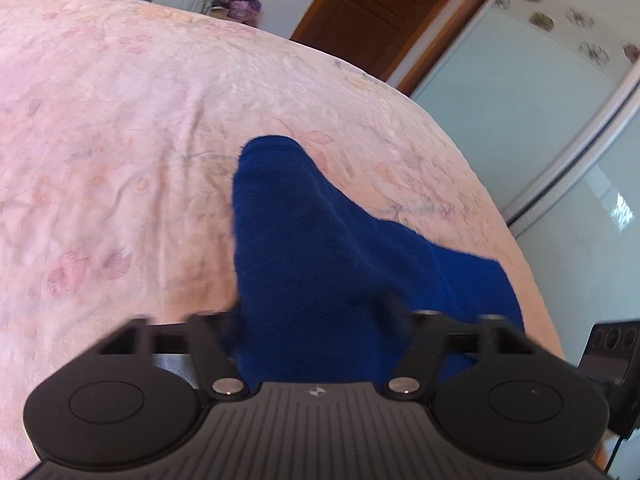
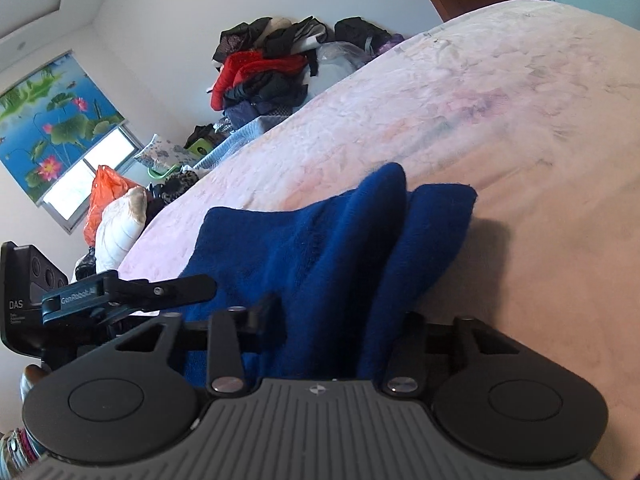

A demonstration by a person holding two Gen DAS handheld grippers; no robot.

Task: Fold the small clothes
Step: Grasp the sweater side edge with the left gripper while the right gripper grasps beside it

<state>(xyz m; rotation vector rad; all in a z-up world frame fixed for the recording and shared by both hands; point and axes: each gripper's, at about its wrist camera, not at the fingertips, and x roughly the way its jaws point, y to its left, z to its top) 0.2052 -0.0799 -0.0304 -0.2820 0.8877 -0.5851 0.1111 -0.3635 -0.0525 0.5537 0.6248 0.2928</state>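
L gripper (image 1: 316, 320), bottom centre of its frame, is clamped on the near edge of the blue fleece cloth (image 1: 320, 232). R gripper (image 2: 320, 320) is pinching the same cloth's bunched folds (image 2: 340, 240), w/ L's black finger (image 2: 176, 286) poking in at mid-left. Two grips look set to lift one edge evenly for a fold. The cloth drapes forward onto the pink bedspread (image 1: 120, 120), mid-frame.

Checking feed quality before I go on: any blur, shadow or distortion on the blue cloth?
Left wrist view: motion smear on the blue cloth edges and the left claw; the bed bulges from the fisheye. Right wrist view: sharper, the cloth casts a dark shadow to its right.
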